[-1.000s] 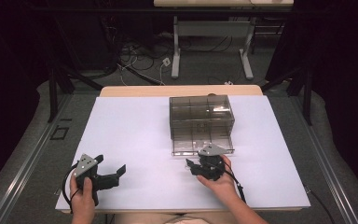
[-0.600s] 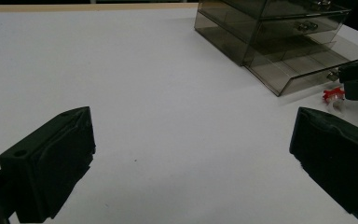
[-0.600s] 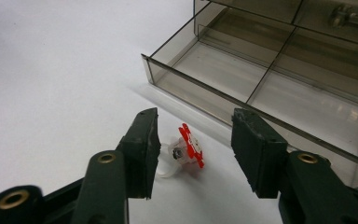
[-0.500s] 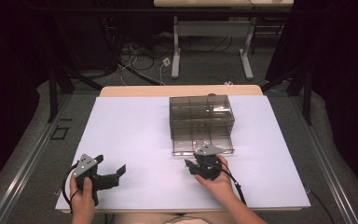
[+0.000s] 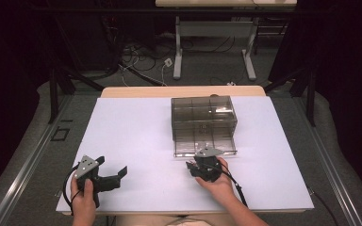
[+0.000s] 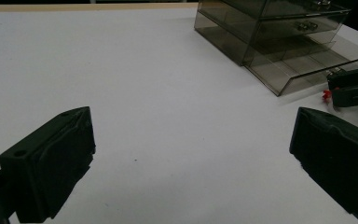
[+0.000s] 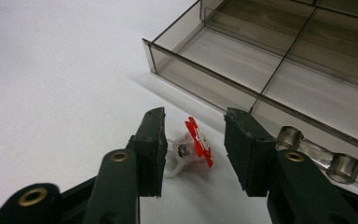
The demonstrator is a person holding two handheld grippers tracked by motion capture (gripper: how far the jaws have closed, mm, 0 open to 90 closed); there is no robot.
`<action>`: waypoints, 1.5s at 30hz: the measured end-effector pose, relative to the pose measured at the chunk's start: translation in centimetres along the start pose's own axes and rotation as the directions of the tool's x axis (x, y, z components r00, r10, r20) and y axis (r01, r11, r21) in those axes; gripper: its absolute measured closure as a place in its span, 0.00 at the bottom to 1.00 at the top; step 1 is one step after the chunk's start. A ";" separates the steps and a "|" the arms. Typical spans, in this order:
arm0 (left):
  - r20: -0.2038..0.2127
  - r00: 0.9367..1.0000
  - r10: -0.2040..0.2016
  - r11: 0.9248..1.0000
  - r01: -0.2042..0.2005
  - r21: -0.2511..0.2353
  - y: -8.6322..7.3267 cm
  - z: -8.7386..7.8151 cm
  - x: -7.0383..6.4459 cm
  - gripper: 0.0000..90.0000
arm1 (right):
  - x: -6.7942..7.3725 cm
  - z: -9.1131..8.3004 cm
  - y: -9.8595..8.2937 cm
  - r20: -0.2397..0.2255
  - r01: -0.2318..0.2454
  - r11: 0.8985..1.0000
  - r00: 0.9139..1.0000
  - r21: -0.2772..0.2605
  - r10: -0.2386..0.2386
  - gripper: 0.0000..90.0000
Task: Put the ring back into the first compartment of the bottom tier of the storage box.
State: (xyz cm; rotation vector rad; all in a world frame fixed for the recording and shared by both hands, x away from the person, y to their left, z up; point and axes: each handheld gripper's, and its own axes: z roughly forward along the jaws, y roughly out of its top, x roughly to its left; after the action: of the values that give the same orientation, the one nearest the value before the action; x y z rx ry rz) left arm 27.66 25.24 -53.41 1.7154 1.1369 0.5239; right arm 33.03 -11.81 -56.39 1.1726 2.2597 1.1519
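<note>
Right gripper [image 7: 193, 140] now nearer drawer [image 7: 261, 70]

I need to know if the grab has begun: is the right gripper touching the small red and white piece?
Cannot tell. In the right gripper view the red and white piece sits between the right gripper's open jaws, close against one.

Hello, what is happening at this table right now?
A person holds a gripper in each hand at a white table. The right gripper has its jaws open around a small red and white piece lying on the table, just in front of the pulled-out bottom drawer of a smoky clear drawer box. The jaws do not grip it yet. The left gripper waits open, off to the side.
</note>
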 end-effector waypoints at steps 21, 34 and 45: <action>0.001 1.000 0.000 1.000 0.000 0.001 0.0 0.0 0.0 0.00 | 0.0 0.4 -0.2 -0.010 0.004 1.000 1.000 0.014 -0.004 0.75; 0.000 1.000 0.001 1.000 -0.001 0.003 0.0 0.0 0.0 0.00 | -0.1 0.3 -0.3 -0.022 -0.017 1.000 1.000 0.013 0.018 0.78; 0.000 1.000 0.001 1.000 -0.001 0.004 0.0 0.0 0.0 0.00 | -0.1 0.1 -0.2 -0.027 -0.019 1.000 0.999 0.024 0.019 0.78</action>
State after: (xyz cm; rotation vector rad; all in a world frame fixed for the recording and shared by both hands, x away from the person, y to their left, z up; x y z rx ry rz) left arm 27.66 25.21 -53.44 1.7198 1.1377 0.5221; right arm 33.05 -11.94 -56.64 1.1969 2.2936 1.1578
